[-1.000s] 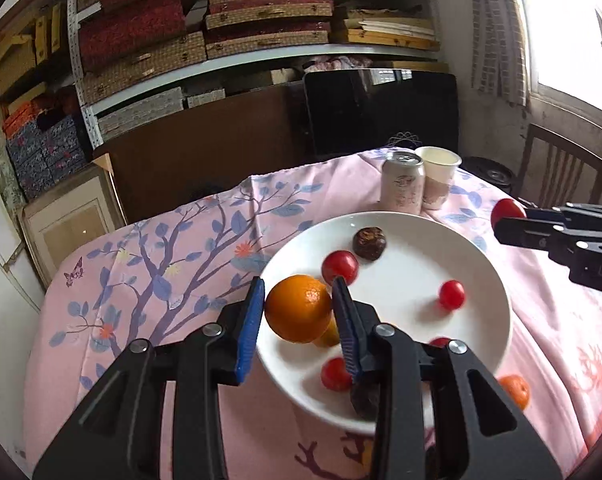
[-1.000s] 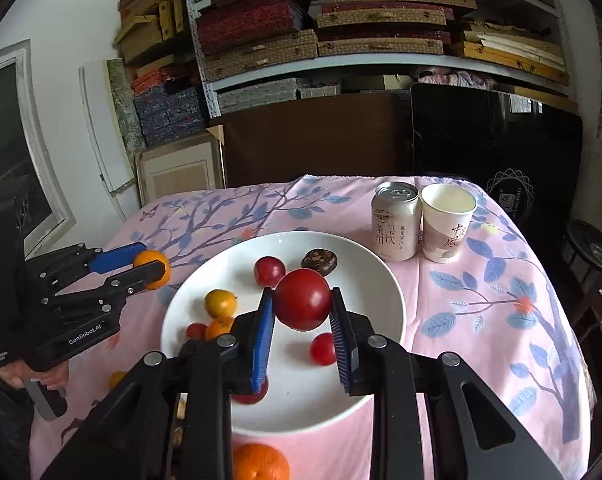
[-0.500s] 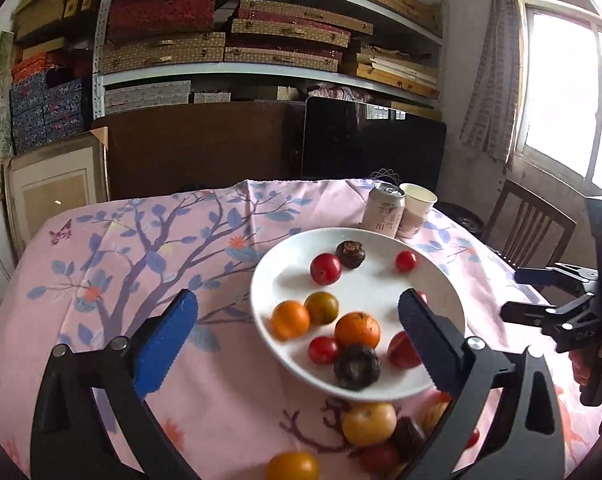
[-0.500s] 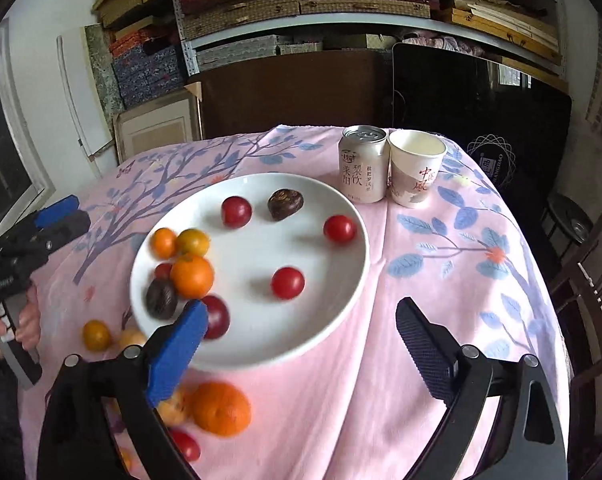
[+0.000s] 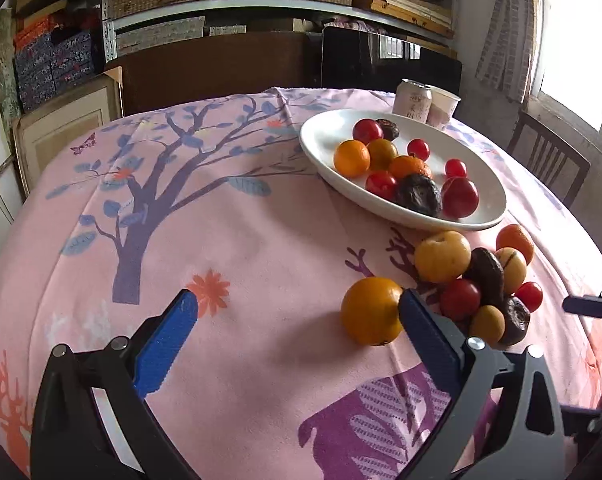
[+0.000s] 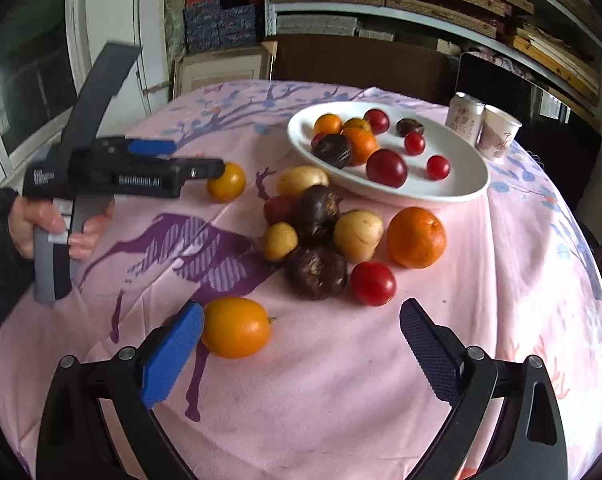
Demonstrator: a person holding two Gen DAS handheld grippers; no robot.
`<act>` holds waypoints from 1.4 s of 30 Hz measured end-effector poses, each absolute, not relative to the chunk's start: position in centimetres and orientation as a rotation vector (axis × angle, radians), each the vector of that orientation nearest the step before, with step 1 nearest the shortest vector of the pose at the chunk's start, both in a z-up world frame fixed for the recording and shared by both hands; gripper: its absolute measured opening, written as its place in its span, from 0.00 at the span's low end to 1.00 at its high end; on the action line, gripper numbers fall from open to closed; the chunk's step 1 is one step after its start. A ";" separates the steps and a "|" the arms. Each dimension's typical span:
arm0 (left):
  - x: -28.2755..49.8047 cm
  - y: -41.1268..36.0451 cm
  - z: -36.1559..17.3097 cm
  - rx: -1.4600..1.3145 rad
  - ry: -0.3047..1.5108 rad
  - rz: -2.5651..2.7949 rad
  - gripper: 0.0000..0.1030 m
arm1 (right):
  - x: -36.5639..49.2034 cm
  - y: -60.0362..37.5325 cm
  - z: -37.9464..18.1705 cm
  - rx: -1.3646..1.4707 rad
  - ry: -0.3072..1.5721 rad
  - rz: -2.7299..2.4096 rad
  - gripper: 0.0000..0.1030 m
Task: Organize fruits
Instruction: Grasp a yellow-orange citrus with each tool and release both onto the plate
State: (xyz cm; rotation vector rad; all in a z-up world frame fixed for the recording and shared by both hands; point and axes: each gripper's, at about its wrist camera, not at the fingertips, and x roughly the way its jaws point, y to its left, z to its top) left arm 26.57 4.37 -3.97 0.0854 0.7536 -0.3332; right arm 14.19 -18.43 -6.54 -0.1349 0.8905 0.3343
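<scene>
Both tools swung from the white plate (image 6: 453,194) toward loose fruit, left tool (image 5: 297,320) and right tool (image 6: 301,336) released, ten fruits plated, one can (image 6: 465,118), one paper cup (image 6: 499,132).

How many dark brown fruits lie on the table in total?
4. On the white plate: one dark fruit at the near rim, another at the far side. In the pile on the cloth: two more. The pile may hide others.
</scene>
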 end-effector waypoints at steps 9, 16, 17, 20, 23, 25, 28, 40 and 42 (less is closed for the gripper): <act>26.0 -0.8 -5.9 0.335 0.834 -0.440 0.55 | 15.2 -16.4 -8.2 -0.107 0.968 0.438 0.43; 25.9 -2.5 -5.0 0.305 0.814 -0.511 0.35 | 12.4 -16.0 -5.0 -0.122 0.815 0.430 0.42; 25.7 -2.5 -4.3 0.310 0.796 -0.510 0.35 | 12.3 -16.5 -4.3 -0.128 0.792 0.414 0.43; 25.5 -2.5 -1.7 0.305 0.726 -0.489 0.35 | 13.8 -19.5 -2.4 -0.114 0.748 0.293 0.43; 26.5 -2.9 0.4 0.260 0.686 -0.492 0.35 | 16.5 -23.0 -1.2 -0.015 0.758 0.213 0.43; 27.6 -3.8 1.1 0.246 0.670 -0.486 0.35 | 17.9 -24.3 -0.5 -0.006 0.730 0.196 0.43; 30.2 -5.6 1.6 0.183 0.664 -0.490 0.35 | 21.4 -26.0 -0.3 0.036 0.739 0.168 0.43; 38.5 -13.7 0.1 0.167 0.729 -0.380 0.35 | 33.2 -31.7 -4.5 0.111 0.806 0.101 0.43; 38.7 -14.1 -0.7 0.188 0.743 -0.377 0.35 | 33.7 -32.0 -5.1 0.125 0.811 0.112 0.43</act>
